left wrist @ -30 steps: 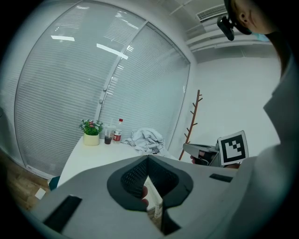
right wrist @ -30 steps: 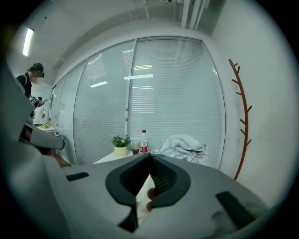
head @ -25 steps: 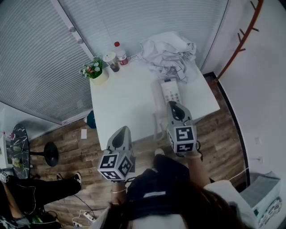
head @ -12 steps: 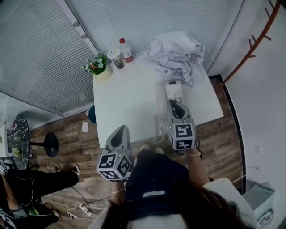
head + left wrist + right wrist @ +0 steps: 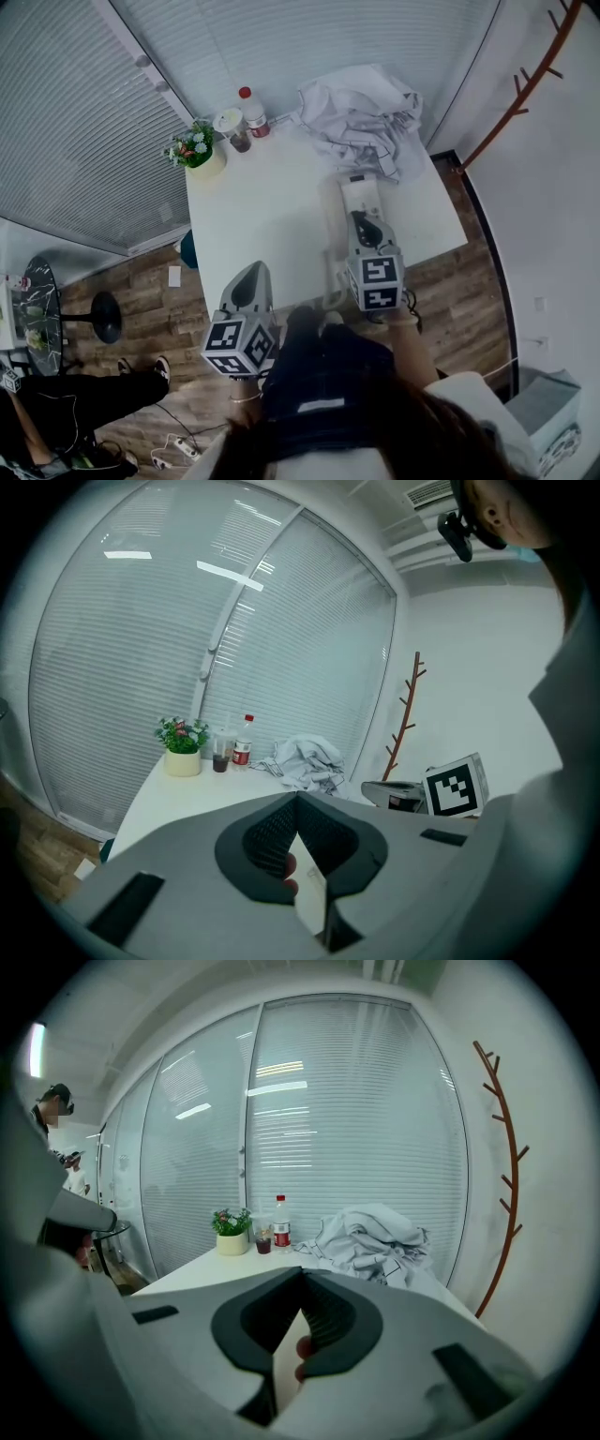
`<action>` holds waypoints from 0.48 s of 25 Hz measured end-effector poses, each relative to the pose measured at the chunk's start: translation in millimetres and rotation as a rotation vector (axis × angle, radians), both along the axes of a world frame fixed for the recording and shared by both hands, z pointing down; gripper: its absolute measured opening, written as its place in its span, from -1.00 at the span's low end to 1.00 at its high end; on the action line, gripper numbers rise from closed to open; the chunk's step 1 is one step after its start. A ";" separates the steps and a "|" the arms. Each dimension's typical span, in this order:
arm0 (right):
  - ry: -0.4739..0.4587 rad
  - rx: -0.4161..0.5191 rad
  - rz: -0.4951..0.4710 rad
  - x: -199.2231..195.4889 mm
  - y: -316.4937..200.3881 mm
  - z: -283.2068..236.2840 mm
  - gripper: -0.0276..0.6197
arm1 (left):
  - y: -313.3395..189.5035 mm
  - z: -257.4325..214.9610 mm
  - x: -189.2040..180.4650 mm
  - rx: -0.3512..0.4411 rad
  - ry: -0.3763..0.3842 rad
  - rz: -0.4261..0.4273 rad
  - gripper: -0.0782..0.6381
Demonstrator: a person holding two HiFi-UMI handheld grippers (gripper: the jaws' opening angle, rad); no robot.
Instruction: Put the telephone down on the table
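A white telephone (image 5: 360,193) lies on the right part of the white table (image 5: 262,216), and what looks like its handset rests along its left side. My right gripper (image 5: 362,221) hangs over the telephone's near end, jaws shut and empty. In the right gripper view the right gripper (image 5: 302,1275) hides the telephone. My left gripper (image 5: 251,274) is over the table's front edge, well left of the telephone. In its own view the left gripper (image 5: 297,799) has its jaws together with nothing in them.
At the table's far side stand a potted plant (image 5: 201,156), a cup of dark drink (image 5: 232,127) and a red-capped bottle (image 5: 251,111). A crumpled white cloth (image 5: 361,112) fills the far right corner. A brown coat stand (image 5: 525,84) rises at the right. A person's legs (image 5: 84,394) show lower left.
Both grippers have edged forward toward the table. The right one has sunk a little over the telephone's near end. Both stay shut.
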State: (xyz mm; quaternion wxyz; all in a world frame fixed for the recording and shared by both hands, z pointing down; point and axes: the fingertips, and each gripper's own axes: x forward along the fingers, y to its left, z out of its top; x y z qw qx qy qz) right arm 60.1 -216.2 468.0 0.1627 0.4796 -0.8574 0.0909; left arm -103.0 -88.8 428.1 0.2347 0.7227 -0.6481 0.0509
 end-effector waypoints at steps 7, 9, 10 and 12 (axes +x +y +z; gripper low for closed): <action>0.015 -0.028 0.014 -10.7 -8.8 12.6 -0.91 | -17.5 5.0 -11.0 -0.015 0.004 0.040 -0.79; 0.024 -0.045 0.012 -13.9 -9.0 18.5 -0.90 | -21.6 6.8 -13.0 -0.020 0.009 0.053 -0.78; 0.029 -0.053 0.006 -15.7 -8.9 21.0 -0.83 | -23.5 7.6 -13.9 -0.024 0.012 0.059 -0.79; 0.038 -0.063 -0.002 -19.6 -9.2 23.3 -0.77 | -27.2 8.8 -15.9 -0.029 0.014 0.072 -0.79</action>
